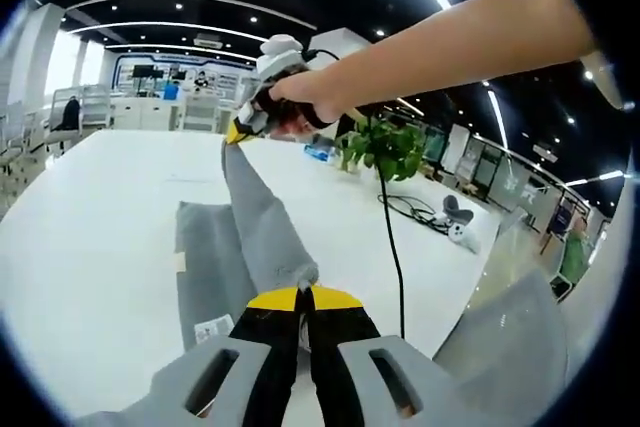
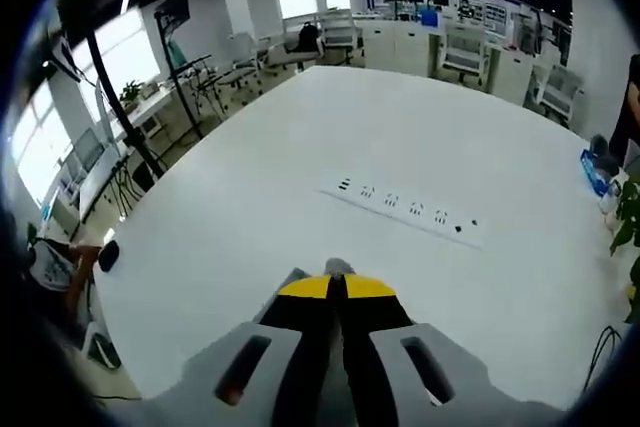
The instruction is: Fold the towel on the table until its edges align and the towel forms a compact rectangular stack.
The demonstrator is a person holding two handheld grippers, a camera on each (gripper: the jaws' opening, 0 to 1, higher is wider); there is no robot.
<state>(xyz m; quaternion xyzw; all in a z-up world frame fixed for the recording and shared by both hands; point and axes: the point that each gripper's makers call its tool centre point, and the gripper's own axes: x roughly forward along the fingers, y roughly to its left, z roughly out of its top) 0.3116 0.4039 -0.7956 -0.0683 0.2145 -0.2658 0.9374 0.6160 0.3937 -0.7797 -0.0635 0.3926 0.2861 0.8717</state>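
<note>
Left gripper (image 1: pixel 303 299) has its yellow-tipped jaws pressed together on one end of the grey towel (image 1: pixel 262 232), which stretches in a raised strip across to the right gripper (image 1: pixel 240 132), held in a person's hand (image 1: pixel 305 97). That gripper also pinches the towel's far end (a bit of grey cloth pokes out past its closed tips in the right gripper view). Lower folds of the towel rest on the white table (image 1: pixel 90 247). A potted plant (image 1: pixel 385 147) stands beyond, and a power strip (image 2: pixel 410 212) lies on the tabletop.
</note>
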